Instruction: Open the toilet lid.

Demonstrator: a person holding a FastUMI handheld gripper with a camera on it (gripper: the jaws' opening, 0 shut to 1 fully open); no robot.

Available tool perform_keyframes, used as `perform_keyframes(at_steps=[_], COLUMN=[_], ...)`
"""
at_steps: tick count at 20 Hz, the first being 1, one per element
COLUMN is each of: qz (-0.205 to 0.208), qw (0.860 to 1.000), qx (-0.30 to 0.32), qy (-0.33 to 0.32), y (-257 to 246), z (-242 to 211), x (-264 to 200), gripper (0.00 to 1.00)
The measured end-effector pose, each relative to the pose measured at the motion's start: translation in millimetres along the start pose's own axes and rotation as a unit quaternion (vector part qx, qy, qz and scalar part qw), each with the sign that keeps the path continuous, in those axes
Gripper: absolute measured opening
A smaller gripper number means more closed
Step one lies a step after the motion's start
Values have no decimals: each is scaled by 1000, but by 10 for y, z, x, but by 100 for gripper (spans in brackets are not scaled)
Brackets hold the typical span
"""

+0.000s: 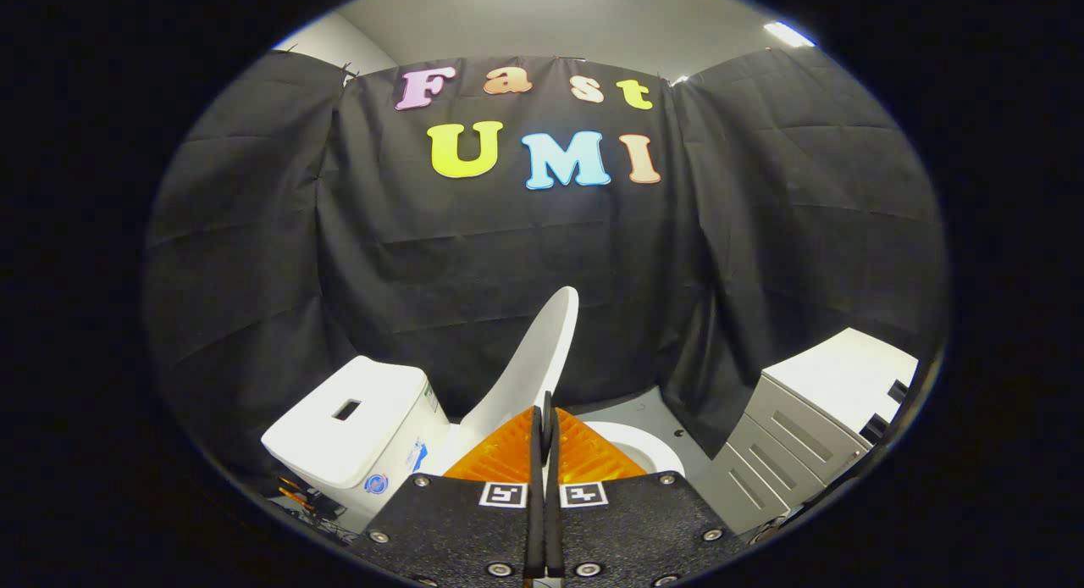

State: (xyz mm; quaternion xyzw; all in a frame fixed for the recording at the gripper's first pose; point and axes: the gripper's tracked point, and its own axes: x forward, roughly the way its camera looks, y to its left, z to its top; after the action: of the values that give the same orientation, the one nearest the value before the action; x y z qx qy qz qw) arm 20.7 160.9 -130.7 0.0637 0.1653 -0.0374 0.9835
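Tongs (546,418) pressed fully together, gripping nothing, just before a raised white toilet lid (535,363) tilted toward the tank (356,427).

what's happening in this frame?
A handheld gripper is working on a toilet. The toilet lid is already raised, standing steeply just ahead of the fingers, beside the tank. The fingers are closed together with nothing visibly between them. Part of the toilet seat shows beyond them, and a drawer cabinet stands off to the side.
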Motion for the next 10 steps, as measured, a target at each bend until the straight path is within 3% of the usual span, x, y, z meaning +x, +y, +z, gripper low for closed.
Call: perform_keyframes(at_steps=[10], qz=[25], qw=[999], qx=[-13], qy=[-18], y=[407], z=[190], x=[-22], gripper=[0])
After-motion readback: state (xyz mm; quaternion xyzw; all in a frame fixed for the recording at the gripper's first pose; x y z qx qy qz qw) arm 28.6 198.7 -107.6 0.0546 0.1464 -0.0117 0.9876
